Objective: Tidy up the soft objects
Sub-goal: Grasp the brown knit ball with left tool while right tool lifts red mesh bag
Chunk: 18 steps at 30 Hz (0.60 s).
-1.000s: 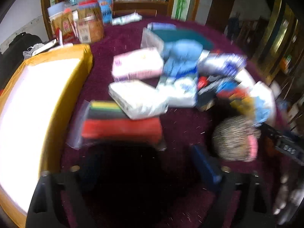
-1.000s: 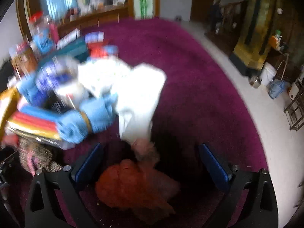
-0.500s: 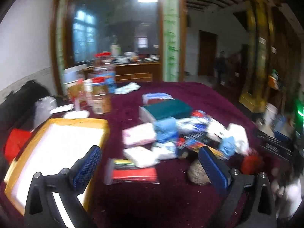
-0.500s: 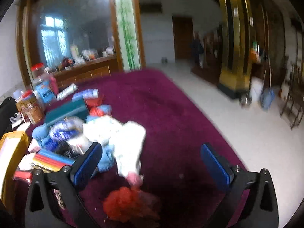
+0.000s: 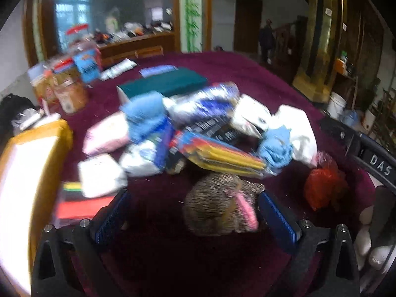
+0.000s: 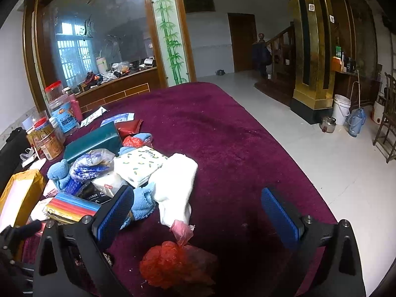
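My left gripper (image 5: 195,214) is open and wide above the maroon table cover (image 5: 247,79). A speckled brown soft item with a pink edge (image 5: 217,210) lies between its fingers, close to the right pad, and is not gripped. Beyond it is a pile: a striped colour pack (image 5: 222,154), blue cloths (image 5: 276,147), a white cloth (image 5: 299,128) and tissue packs (image 5: 106,136). My right gripper (image 6: 198,214) is open with nothing held. A red mesh bag (image 6: 173,264) lies low between its fingers, and the white cloth (image 6: 178,180) lies just ahead.
A yellow-rimmed box (image 5: 49,133) stands at the left of the table. Jars (image 6: 57,123) and a dark green box (image 6: 94,143) are behind the pile. The maroon cover (image 6: 222,136) is bare to the right; past its edge is tiled floor with buckets (image 6: 341,109).
The left view swung up away from the table, then dropped back toward the pile; the speckled item now sits between its fingers. The right view lifted off the red bag, then held still.
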{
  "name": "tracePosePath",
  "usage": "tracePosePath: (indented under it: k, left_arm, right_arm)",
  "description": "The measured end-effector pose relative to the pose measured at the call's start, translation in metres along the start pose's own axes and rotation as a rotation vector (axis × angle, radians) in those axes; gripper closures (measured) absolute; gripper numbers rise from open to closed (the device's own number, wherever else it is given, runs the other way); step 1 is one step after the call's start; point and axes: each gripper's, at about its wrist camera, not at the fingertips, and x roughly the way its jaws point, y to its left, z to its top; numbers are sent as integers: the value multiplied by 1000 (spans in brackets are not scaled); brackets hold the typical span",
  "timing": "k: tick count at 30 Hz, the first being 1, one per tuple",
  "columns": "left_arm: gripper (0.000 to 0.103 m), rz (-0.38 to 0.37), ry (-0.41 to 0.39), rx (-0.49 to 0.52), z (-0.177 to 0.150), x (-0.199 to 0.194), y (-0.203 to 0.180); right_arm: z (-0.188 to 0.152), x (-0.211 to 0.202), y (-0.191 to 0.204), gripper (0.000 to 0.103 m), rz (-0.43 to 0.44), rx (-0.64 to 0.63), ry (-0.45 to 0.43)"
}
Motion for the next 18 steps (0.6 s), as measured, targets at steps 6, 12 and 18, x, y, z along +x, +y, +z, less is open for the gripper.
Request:
tracePosePath:
  k: [6, 12, 18]
  left_arm:
    - [34, -97, 100, 12, -1, 19, -11]
    - [36, -148, 114, -13, -5, 11, -14]
    - [35, -161, 70, -69, -8, -25, 4]
  right_arm:
    - [-1, 0, -3, 1, 2, 13, 10]
    - [-1, 3, -6, 1, -4, 30, 25]
    - [-2, 10, -12, 1, -4, 65, 59]
